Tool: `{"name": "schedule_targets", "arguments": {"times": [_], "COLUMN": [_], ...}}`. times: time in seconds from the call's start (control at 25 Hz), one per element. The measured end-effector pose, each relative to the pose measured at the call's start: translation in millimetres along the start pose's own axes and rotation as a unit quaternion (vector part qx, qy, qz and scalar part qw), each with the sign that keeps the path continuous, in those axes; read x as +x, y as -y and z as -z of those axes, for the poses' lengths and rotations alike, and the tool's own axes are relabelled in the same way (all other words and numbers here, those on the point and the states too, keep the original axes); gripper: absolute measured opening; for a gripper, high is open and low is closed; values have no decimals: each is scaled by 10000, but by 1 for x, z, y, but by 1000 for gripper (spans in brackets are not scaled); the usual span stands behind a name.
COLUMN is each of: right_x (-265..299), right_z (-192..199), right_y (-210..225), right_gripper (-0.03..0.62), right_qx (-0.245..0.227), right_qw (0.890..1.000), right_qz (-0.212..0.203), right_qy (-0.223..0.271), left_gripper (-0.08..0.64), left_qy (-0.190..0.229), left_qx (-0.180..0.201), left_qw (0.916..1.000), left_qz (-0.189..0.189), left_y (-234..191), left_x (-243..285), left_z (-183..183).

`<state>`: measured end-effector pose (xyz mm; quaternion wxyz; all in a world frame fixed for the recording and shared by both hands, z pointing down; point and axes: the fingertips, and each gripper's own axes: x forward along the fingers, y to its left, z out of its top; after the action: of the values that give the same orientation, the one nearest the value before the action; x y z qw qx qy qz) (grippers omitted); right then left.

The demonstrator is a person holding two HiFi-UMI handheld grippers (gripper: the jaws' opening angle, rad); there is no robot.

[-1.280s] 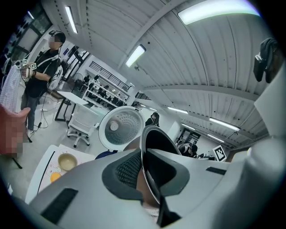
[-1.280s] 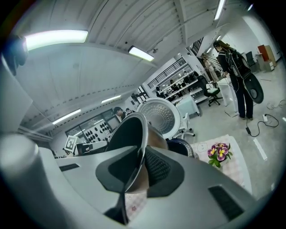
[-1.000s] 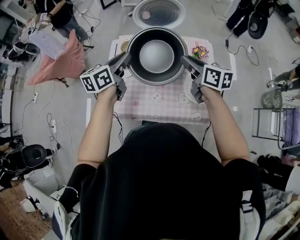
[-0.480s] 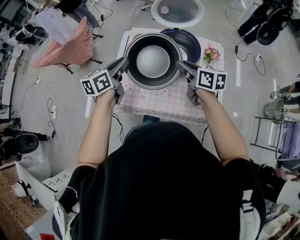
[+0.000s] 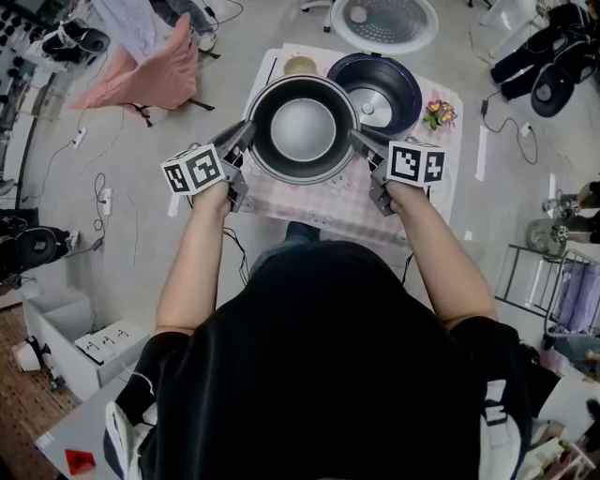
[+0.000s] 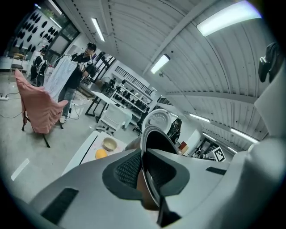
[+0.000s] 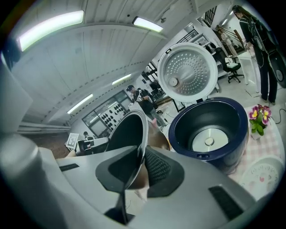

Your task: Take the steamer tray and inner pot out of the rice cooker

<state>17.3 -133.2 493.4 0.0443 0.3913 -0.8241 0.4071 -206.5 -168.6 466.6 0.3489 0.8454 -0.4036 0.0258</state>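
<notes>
The dark inner pot [image 5: 302, 127] hangs in the air over the small table, held by its rim from both sides. My left gripper [image 5: 244, 141] is shut on the rim at the pot's left [image 6: 147, 156]. My right gripper [image 5: 358, 142] is shut on the rim at the pot's right [image 7: 138, 147]. The navy rice cooker [image 5: 380, 92] stands behind and right of the pot, hollow, its heating plate [image 7: 208, 139] showing. Its white lid [image 5: 384, 21] [image 7: 187, 71] stands open behind it. I see no steamer tray.
The table has a pink checked cloth [image 5: 323, 202]. On it sit a small bowl [image 5: 300, 66] with an orange fruit [image 6: 101, 153] beside it at the far left, and a flower pot [image 5: 437, 113] at the right. A pink-draped chair [image 5: 141, 70] stands to the left.
Both grippers have carried the pot towards me and to the left, off the cooker, so the cooker's hollow body now shows behind it at the right.
</notes>
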Motion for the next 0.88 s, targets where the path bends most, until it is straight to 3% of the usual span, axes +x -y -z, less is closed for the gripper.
{"name": "schedule_targets", "arguments": {"times": [0.4,0.88], "right_x": [41,86], "right_z": [48,106], "right_y": [10,50], "right_gripper": [57,58], "right_qx": [121,418], "right_qw": [9981,9896], "right_qz": [-27,146], "right_qy": [-598,-1368], "left_gripper": [51,52], "left_qy": [-230,-810], "left_qx": [-351,-644], "left_qw": [9987,9925], "left_qz": [-274,-656], "left_y": [-42,-104], "left_x": [-13,4], "left_z": [37,98]}}
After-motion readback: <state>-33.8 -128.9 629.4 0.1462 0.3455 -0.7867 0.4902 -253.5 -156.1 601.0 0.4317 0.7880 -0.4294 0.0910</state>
